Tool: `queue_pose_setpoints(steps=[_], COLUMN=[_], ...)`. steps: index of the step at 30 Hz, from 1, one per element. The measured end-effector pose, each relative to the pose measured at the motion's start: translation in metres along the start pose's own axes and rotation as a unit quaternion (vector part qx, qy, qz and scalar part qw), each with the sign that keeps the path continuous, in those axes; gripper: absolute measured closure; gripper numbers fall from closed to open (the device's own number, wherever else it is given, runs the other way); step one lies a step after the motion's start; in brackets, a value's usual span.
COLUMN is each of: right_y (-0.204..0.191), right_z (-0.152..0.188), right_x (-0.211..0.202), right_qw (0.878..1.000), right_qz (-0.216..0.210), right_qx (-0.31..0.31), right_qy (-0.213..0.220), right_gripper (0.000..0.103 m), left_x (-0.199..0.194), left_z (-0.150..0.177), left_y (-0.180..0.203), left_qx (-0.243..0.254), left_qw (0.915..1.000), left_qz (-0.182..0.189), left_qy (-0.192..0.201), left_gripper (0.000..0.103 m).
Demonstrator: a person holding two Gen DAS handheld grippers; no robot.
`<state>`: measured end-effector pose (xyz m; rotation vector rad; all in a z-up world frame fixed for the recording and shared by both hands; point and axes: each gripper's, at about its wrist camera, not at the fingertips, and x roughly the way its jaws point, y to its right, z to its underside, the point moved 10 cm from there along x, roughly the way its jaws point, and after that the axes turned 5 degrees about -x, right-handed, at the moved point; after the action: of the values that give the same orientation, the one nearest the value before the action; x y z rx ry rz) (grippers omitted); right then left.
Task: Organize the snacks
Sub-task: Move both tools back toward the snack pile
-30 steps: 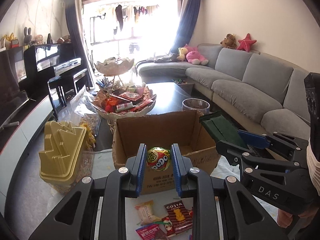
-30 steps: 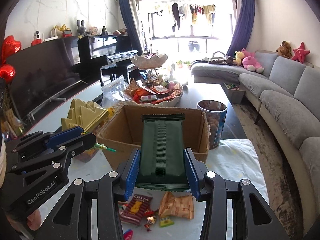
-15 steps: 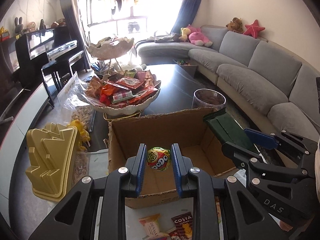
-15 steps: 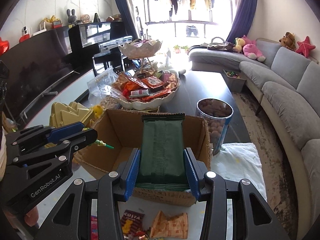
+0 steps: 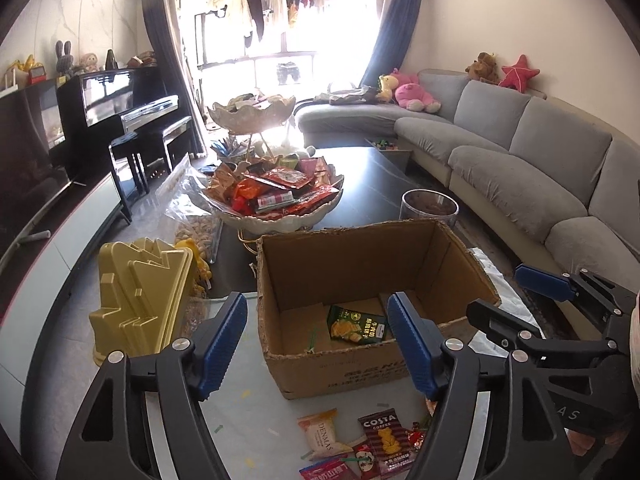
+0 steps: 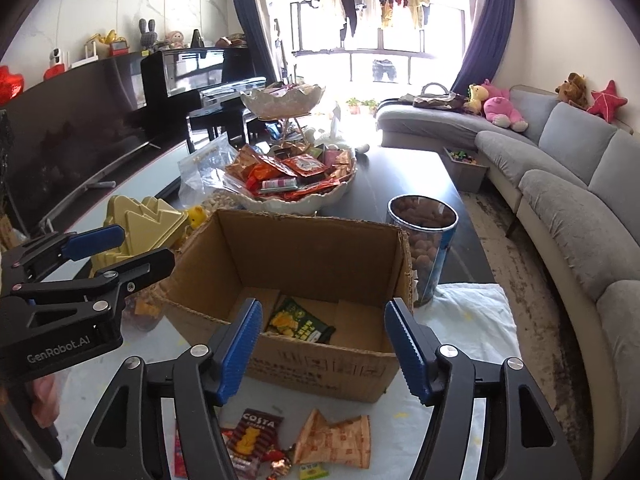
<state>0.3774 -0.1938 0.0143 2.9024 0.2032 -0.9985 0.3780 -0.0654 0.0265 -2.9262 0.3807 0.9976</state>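
Both grippers have just let go over the cardboard box [image 5: 372, 280]: the left gripper [image 5: 318, 344], which a second ago pinched a round candy, and the right gripper [image 6: 322, 350], which held a green packet [image 6: 300, 322], now have jaws spreading with nothing between them. The green packet lies flat on the box floor, so that drop looks done. The candy cannot be made out inside the box. In front of the box, loose snacks [image 5: 360, 444] still wait, partly cut off by the frame edge.
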Motion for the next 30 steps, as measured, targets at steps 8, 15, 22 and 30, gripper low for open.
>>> queue_pose_setpoints(steps=[8,15,22,30], right_y=[-0.017,-0.031,-0.048,-0.068], right_z=[0.017,0.043,0.079,0.127], right_x=[-0.032,-0.055,-0.068,-0.068], right_qw=[1.000,0.999,0.998,0.995], right_qz=[-0.018,-0.029,-0.043,-0.070], right_qx=[-0.007,-0.024,-0.043,-0.063], right_qy=[0.015,0.019,0.004,-0.034], right_gripper=[0.034,0.030,0.029,0.028], left_x=[-0.047,-0.074,-0.093,-0.096], left_z=[0.017,0.052,0.090,0.142], left_y=[0.001,0.003,0.000,-0.003], left_qx=[0.017,0.033,0.033,0.023], left_qw=[0.9990,0.9983,0.9983,0.9992], left_qz=[-0.017,-0.025,-0.032,-0.032], left_qy=[0.038,0.042,0.036,0.002], left_gripper=[0.021,0.018,0.016,0.014])
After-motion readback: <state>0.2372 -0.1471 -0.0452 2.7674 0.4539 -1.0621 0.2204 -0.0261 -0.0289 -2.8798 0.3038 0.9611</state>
